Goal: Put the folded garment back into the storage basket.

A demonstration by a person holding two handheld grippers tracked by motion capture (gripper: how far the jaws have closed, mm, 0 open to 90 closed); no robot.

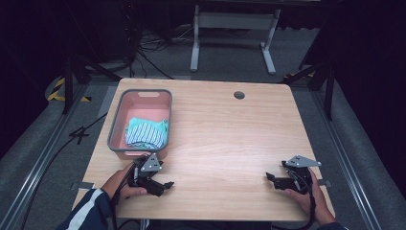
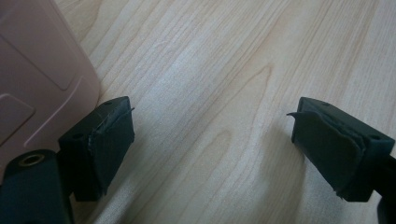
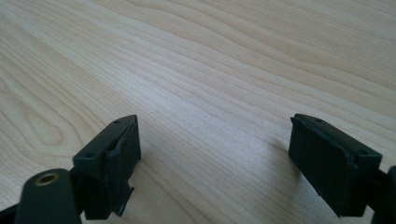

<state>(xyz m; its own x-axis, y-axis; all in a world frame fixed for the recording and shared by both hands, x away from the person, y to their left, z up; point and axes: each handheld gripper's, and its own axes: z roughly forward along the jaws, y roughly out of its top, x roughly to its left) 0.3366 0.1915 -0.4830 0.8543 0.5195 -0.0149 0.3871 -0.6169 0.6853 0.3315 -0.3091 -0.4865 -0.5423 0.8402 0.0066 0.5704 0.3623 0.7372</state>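
Resting low over the near edge of the desk (image 1: 225, 139), both grippers sit idle with nothing between their fingers. The left gripper (image 1: 165, 186) lies just in front of the pink basket (image 1: 117, 124), its fingers (image 2: 109, 140) spread wide over bare wood, and in the left gripper view the basket's pale wall stands close beside the left-hand finger without touching it. The right gripper (image 1: 270, 178) is well apart, near the right front corner, with its fingers (image 3: 116, 154) also spread wide above plain wood grain. The folded striped cloth (image 1: 146, 133) lies inside the basket, toward its nearer half, bundled compactly so that it fits within the walls. With the cloth stowed and both hands drawn back toward the person, this looks like a parked pose, either side of the work area and out of the basket's way.
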